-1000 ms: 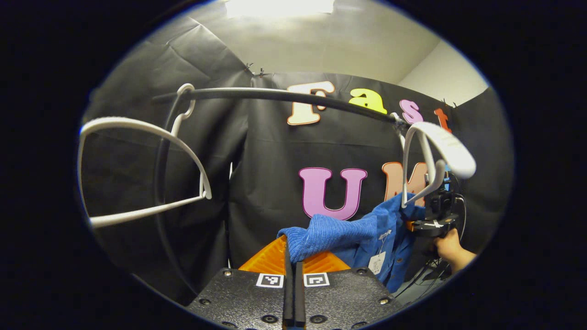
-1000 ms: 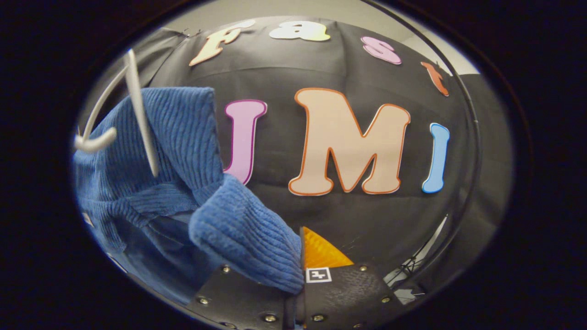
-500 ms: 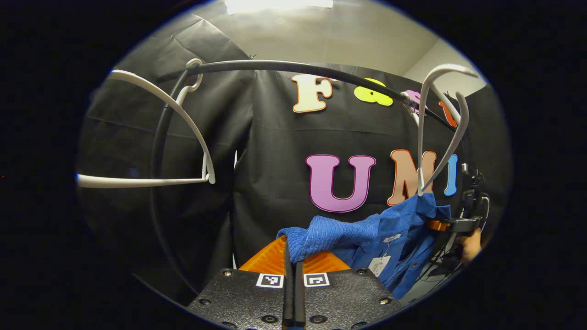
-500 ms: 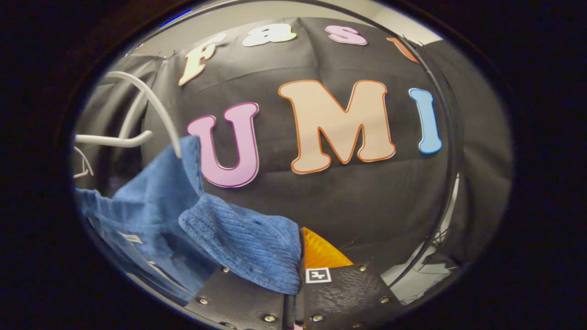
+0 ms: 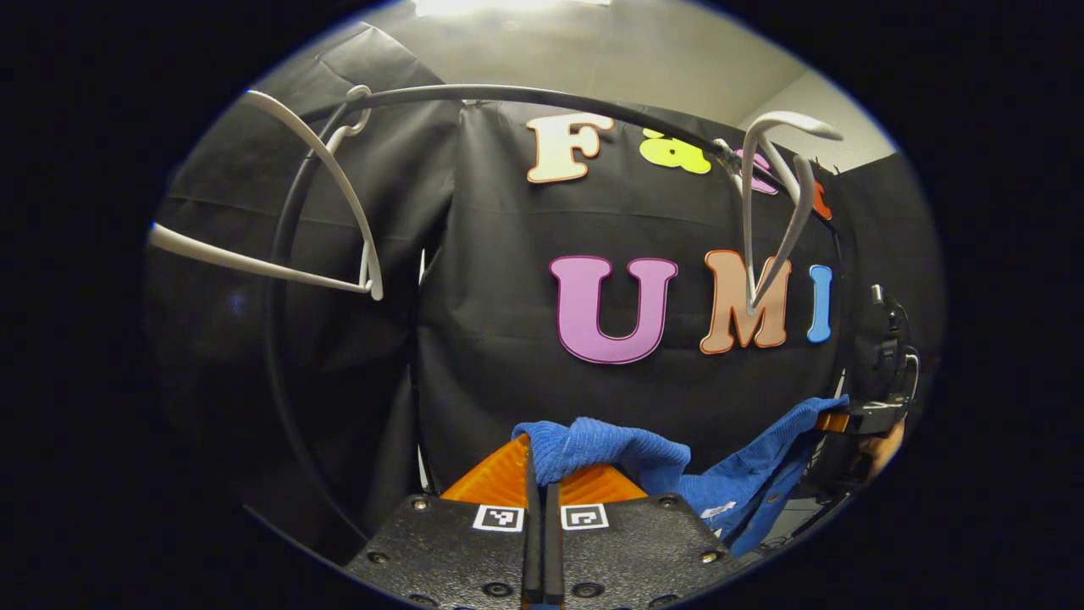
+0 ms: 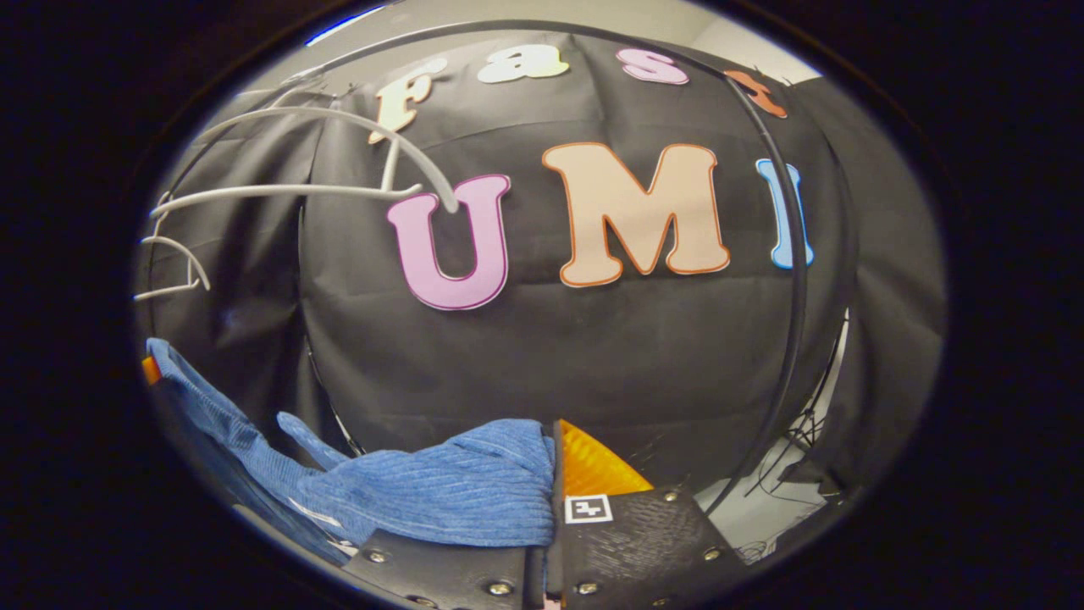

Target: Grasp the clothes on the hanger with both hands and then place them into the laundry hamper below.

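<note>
Left gripper view: the left gripper (image 5: 542,474) has its fingers pressed together at the bottom, with a fold of the blue garment (image 5: 610,445) pinched between them. The ribbed blue cloth bunches just above the fingertips, sags toward the right, then rises to the right gripper (image 5: 838,421) at the far right edge, where its other end is held; whether those fingers are fully together cannot be told from here. A hand (image 5: 885,440) shows behind that gripper. A small white tag (image 5: 718,511) hangs on the sagging part of the cloth. Above, a dark curved rail (image 5: 525,95) runs across the top of the booth. A white hanger (image 5: 330,195) hooks onto the rail's left end, bare. A second white hanger (image 5: 775,203) hangs near the rail's right end, also bare, well above the garment and not touching it.

Right gripper view: the right gripper (image 6: 552,508) has its fingers closed on the blue garment (image 6: 457,500), which covers the left finger and spreads off to the lower left. The cloth stretches up to the left edge, where the tip of the left gripper (image 6: 151,370) holds its far end. A white hanger (image 6: 339,169) hangs bare at upper left, clear of the cloth. A further white hanger (image 6: 174,267) sits beyond it at the left edge. The dark rail (image 6: 792,280) arcs over the top and down the right side
</note>
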`<state>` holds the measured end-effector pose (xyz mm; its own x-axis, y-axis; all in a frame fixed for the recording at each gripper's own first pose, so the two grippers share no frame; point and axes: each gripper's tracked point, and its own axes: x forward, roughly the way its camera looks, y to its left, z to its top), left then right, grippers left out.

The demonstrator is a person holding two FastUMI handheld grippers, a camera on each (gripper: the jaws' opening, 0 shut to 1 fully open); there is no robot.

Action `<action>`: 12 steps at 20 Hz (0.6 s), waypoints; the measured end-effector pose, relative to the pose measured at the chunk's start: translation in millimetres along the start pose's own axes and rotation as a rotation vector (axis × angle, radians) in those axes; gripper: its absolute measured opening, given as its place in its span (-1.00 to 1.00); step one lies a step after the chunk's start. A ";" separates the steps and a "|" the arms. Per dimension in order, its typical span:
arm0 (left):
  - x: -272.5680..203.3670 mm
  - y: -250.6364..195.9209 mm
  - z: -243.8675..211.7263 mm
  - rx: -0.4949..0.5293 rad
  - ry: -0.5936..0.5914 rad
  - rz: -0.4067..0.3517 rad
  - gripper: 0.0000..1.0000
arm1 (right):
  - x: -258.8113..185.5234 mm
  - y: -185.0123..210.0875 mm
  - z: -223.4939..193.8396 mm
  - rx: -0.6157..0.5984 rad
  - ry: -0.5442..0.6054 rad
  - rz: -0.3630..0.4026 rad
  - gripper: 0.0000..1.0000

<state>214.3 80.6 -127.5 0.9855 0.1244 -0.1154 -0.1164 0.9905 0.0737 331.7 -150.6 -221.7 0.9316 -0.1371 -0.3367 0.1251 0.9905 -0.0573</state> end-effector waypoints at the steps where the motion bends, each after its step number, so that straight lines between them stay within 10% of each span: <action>1: 0.4 -1.4 1.0 0.028 -0.011 0.010 -0.96 | -4.2 2.9 1.0 0.000 -0.003 0.005 -0.91; 12: -7.9 -116.3 6.7 0.186 -0.120 -0.143 -0.96 | -82.1 62.7 57.7 0.033 -0.135 0.137 -0.89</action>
<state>220.9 -36.0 -128.5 0.9992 -0.0353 -0.0202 0.0392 0.9682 0.2471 282.7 -76.6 -143.4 0.9776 -0.0001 -0.2103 0.0027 0.9999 0.0120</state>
